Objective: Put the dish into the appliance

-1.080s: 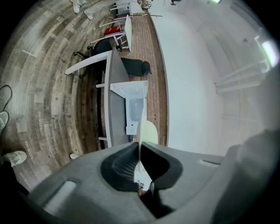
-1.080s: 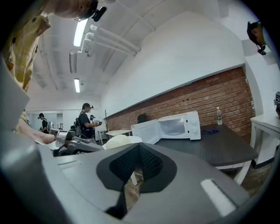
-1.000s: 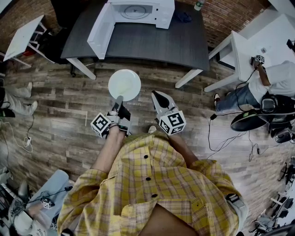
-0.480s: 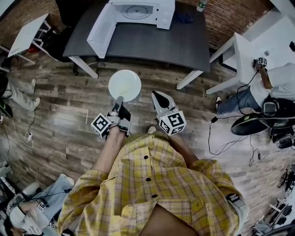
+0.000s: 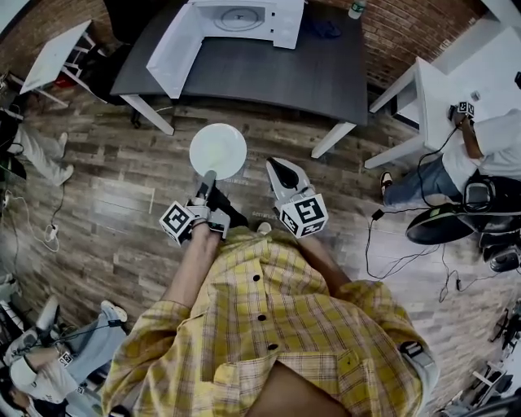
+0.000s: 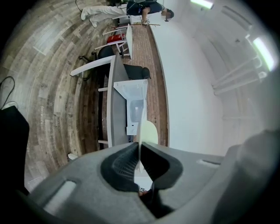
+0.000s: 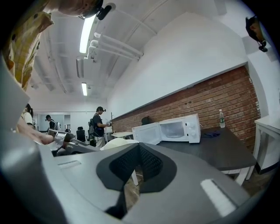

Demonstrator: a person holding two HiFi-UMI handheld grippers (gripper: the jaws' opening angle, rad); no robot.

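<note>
Left gripper [image 5: 208, 177] clamped on the near rim of the dish [image 5: 218, 151], a round white plate; its pads pinch the thin edge with the rim seated between them. Plate held out flat ahead of the jaws, over the wood floor [image 5: 122, 204], touching nothing else. Right gripper [image 5: 277, 168] just to the right of the left one and about level with it, jaws closed tip to tip with nothing between them; it sits near the plate's right edge but apart from it. Microwave [image 5: 240, 16] well ahead of both grippers, past the plate, standing at the far side of a dark table [image 5: 269, 73]. Its door [image 5: 173, 49] is swung fully open toward the left gripper's side, cavity facing the grippers, glass turntable visible inside. Bare tabletop lies between the plate and the oven mouth. Blue cloth [image 5: 320, 28] on the table just right of the microwave, ahead of the right gripper; a bottle [image 5: 352, 8] beyond it at the far right corner. Yellow checked shirt [image 5: 269, 326] directly behind both grippers, forearms running out to them
</note>
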